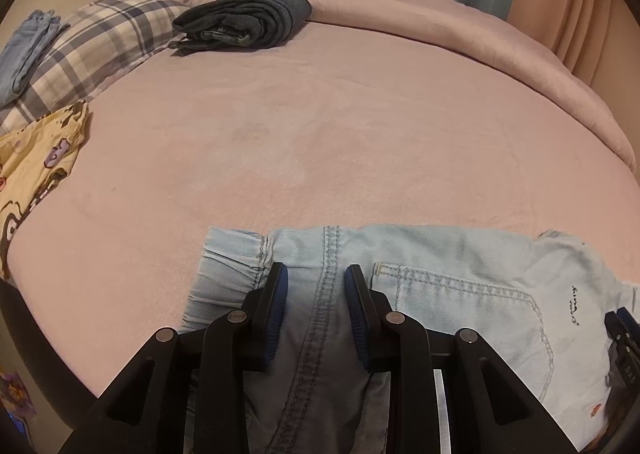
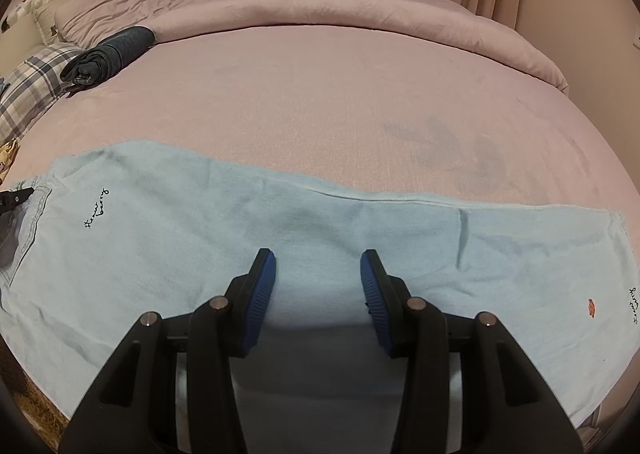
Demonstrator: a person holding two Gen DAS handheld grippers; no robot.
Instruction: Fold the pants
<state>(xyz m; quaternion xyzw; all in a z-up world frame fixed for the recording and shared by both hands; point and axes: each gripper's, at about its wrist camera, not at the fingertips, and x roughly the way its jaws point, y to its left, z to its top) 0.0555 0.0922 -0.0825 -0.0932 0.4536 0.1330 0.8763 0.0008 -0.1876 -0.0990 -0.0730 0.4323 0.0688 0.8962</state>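
Light blue denim pants [image 2: 248, 222] lie flat across the near part of the pink bed, waist to the left and leg hems to the right. My left gripper [image 1: 316, 274] sits low over the seat, its jaws apart on either side of the centre seam, beside the back pocket [image 1: 472, 306]. The cloth runs smooth between the pads with no pinch showing. My right gripper [image 2: 318, 260] stands open over the middle of the leg, with flat denim below the gap. Each gripper shows at the edge of the other's view: the right gripper [image 1: 620, 328] and the left gripper [image 2: 16, 196].
Folded dark jeans [image 1: 244, 20] rest by a plaid pillow [image 1: 92, 42] at the far left. Another pair of blue jeans [image 1: 24, 50] and a yellow printed garment [image 1: 36, 158] lie at the left edge. A rolled pink duvet [image 2: 360, 10] lines the far side, with bare pink sheet [image 2: 320, 102] between.
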